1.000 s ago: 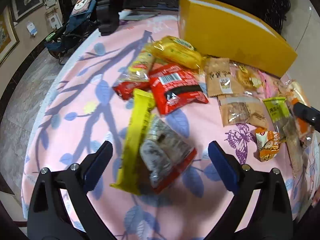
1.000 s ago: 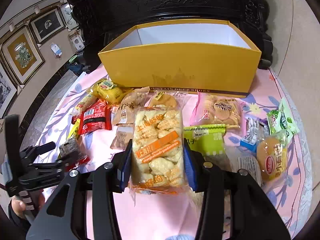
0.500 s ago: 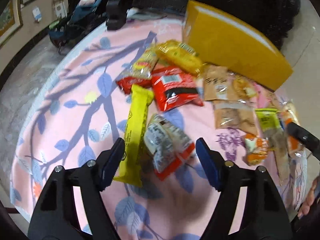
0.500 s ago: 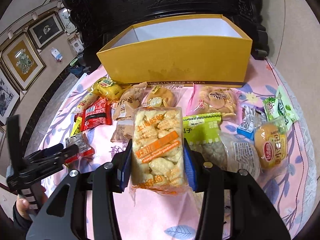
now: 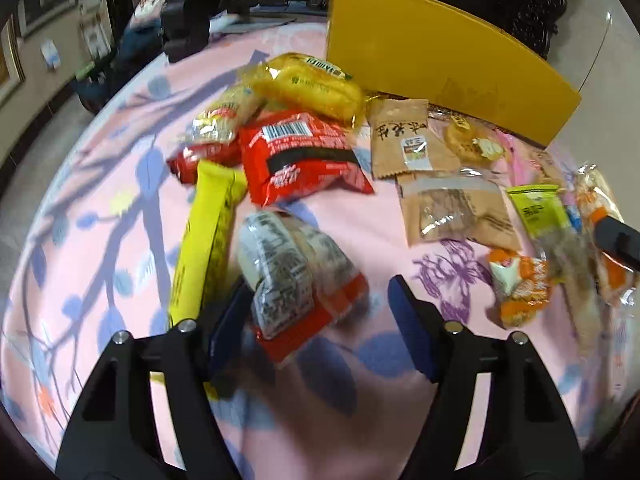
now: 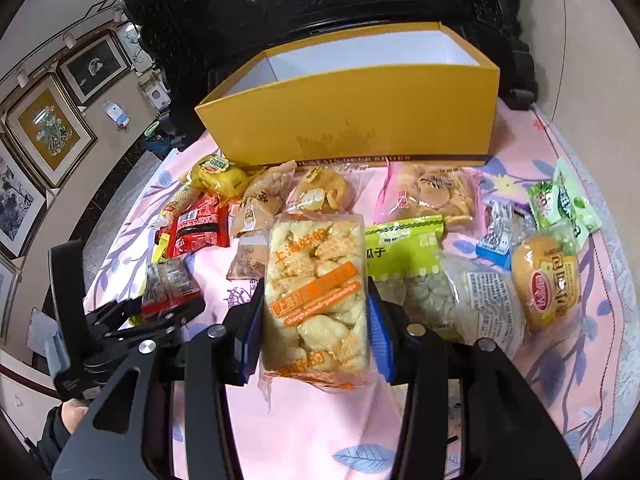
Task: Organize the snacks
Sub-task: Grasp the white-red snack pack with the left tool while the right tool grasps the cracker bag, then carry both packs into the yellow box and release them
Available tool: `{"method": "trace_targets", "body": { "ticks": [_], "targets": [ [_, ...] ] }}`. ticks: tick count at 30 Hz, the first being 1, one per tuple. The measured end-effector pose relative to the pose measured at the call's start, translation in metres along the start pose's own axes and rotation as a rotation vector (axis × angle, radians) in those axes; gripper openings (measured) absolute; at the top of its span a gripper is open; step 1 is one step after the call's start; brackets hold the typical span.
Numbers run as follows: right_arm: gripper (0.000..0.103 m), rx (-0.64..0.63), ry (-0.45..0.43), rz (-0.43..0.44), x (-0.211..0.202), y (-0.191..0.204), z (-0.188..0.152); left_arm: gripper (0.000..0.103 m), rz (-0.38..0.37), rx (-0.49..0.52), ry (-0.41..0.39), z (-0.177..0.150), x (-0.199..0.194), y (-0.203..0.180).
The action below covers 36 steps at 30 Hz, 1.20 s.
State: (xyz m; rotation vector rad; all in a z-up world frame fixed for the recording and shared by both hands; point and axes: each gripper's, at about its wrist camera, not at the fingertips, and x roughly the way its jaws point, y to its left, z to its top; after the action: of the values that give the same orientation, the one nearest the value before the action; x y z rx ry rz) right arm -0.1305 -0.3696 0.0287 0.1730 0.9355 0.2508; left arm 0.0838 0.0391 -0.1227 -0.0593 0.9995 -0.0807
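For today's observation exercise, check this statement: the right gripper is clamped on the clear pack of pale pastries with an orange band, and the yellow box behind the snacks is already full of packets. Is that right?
One detail is wrong. The right gripper is indeed clamped on the pastry pack, but the yellow box is not full: the right wrist view shows only bare white inner walls and no packets.

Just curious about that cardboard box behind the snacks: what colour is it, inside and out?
The open cardboard box is yellow outside, white inside; right wrist view shows it best.

Pink tablecloth (image 5: 100, 184) printed with blue-purple leaves — box (image 6: 360, 116) yellow outside, white inside — wafer bar (image 5: 206, 240) yellow.
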Motion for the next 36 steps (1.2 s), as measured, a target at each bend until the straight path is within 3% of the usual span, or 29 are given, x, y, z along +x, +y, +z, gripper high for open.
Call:
{"method": "trace_targets", "body": {
  "ticks": [2, 4, 10, 21, 30, 36],
  "targets": [
    [0.046, -0.001, 0.010, 0.006, 0.003, 0.000, -0.001, 0.066, 0.003, -0.003, -0.013, 0.004, 0.003, 0.001],
    [0.046, -0.001, 0.016, 0.012, 0.006, 0.001, -0.001, 0.045, 0.025, -0.013, -0.020, 0.008, 0.005, 0.003],
    [0.046, -0.007, 0.019, 0.016, 0.007, 0.006, -0.001, 0.029, 0.010, -0.019, -0.027, 0.009, 0.003, 0.007],
    [0.046, -0.031, 0.006, 0.001, 0.001, 0.019, -0.005, 0.028, -0.063, -0.002, -0.070, 0.004, -0.051, -0.008],
    [0.046, -0.031, -0.015, -0.022, -0.008, 0.019, 0.004, 0.028, -0.155, 0.065, -0.101, 0.044, -0.072, -0.046],
    [0.046, -0.061, -0.060, -0.043, -0.016, 0.020, 0.047, 0.028, -0.167, 0.101, -0.134, 0.100, -0.074, -0.069]
  ]
}}
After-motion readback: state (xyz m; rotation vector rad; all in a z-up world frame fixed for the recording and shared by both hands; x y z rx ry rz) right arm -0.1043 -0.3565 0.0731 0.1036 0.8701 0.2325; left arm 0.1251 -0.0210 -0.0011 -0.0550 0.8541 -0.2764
